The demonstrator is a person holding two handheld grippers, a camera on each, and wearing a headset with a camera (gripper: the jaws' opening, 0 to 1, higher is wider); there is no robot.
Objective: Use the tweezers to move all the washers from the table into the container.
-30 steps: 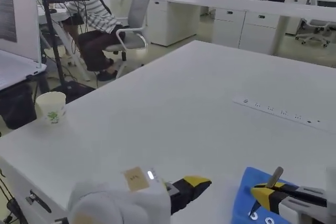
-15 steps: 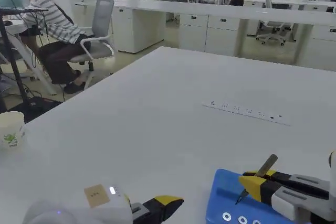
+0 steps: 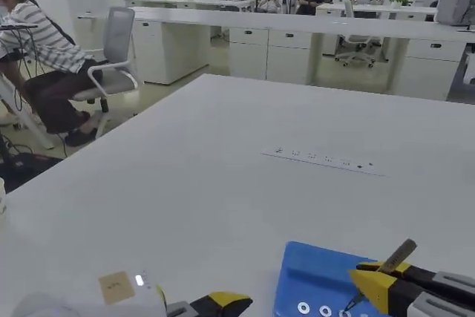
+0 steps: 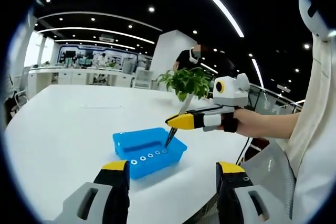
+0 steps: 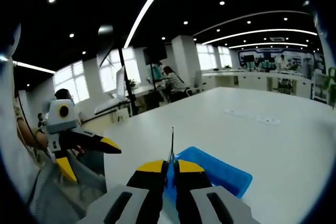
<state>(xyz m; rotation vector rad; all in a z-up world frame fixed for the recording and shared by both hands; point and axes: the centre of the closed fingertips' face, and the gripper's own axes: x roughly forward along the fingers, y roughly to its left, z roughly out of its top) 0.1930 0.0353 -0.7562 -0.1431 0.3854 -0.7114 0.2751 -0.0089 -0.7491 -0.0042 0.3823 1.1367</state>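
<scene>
A blue container (image 3: 315,276) lies at the near right of the white table (image 3: 208,183). Several washers (image 3: 303,307) lie in a row inside it, also the washers (image 4: 149,156) in the left gripper view. My right gripper (image 3: 371,289) is shut on thin tweezers (image 3: 393,257), their tip down inside the container by the washers. Seen from the right gripper view, the tweezers (image 5: 171,142) stick out from the shut right gripper (image 5: 170,167) over the container (image 5: 218,174). My left gripper (image 4: 173,174) stands open and holds nothing, short of the container (image 4: 149,148).
A white power strip (image 3: 323,161) lies across the table beyond the container. A person (image 3: 41,50) sits at the far left beside a grey office chair (image 3: 115,46). A potted plant (image 4: 186,80) stands past the table's end. More desks line the back.
The head camera has swung, so the paper cup has left the picture. The tweezers' tip has come lower and further into the container, toward the washers. The left gripper stays low.
</scene>
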